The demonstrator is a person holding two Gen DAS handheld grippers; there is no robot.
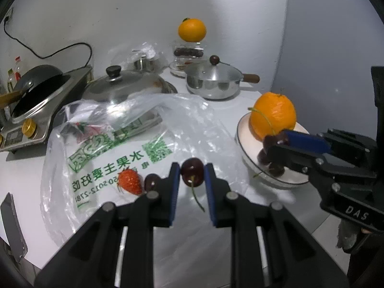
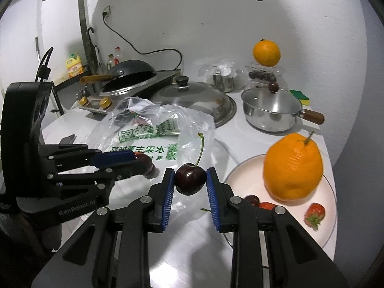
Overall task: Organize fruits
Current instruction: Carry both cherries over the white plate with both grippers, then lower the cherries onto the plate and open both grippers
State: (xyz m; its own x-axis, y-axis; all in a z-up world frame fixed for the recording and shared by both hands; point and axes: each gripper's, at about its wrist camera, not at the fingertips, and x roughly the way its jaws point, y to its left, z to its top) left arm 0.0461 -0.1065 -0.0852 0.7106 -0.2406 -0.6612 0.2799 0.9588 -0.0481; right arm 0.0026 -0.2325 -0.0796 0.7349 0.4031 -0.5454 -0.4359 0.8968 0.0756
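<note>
Left tongs (image 1: 192, 176): black arms with blue pads, closed on a dark red round cherry (image 1: 192, 175); its green stem hangs down between the arms.
Right tongs (image 2: 190, 180): same build, closed on a second dark red glossy cherry (image 2: 190, 178); its stem stands up and curves to the right.
Relative position: in the left wrist view the right tongs (image 1: 276, 144) reach over the plate; in the right wrist view the left tongs (image 2: 141, 163) are held above the bag.
Clear plastic bag with green print (image 1: 124, 148): lies crumpled on the white counter (image 1: 192, 252), beneath the left tongs.
Loose fruit on bag: one red strawberry (image 1: 129, 182) and one dark cherry (image 1: 151, 182), just beside each other, left of the left tongs.
White round plate with dark rim (image 2: 247, 175): on the counter, right of the bag.
Plate contents: one large orange citrus fruit with stem (image 2: 292, 165), one small red strawberry (image 2: 315, 212), one dark cherry (image 2: 252, 199) beside another red piece partly hidden by the tongs.
Background: steel saucepan with wooden handle (image 2: 271, 112), domed steel lid with black knob (image 2: 194, 98), and a second orange (image 2: 266, 52) on a clear container.
</note>
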